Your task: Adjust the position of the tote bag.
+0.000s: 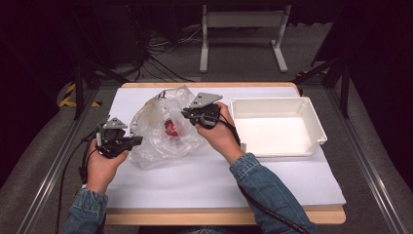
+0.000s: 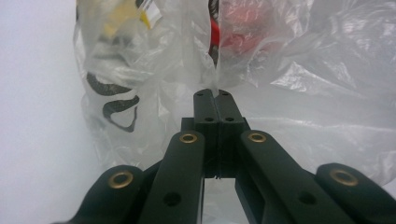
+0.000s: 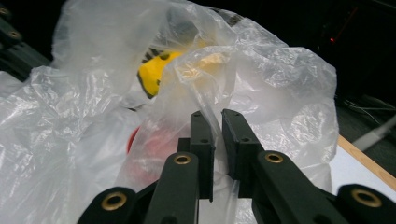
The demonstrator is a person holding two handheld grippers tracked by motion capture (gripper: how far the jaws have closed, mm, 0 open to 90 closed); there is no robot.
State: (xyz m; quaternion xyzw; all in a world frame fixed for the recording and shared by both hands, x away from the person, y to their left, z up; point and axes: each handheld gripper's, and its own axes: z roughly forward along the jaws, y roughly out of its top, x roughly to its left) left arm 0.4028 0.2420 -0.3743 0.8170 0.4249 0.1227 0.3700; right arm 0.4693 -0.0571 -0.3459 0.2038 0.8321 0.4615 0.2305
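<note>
Both the left gripper and right gripper pinch a clear bag holding red and yellow items.

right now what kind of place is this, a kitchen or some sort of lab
Most likely a lab or recording workspace, not a kitchen. A wooden table under a white sheet sits between metal rails, loose cables lie on the grey floor behind it, and the surroundings are dark.

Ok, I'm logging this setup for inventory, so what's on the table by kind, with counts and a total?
Clear plastic bag, with red and yellow contents that are too blurred to count: 1
White tray: 1
Handheld grippers, left gripper and right gripper, both pinching the bag's film: 2
Total: 4
</note>
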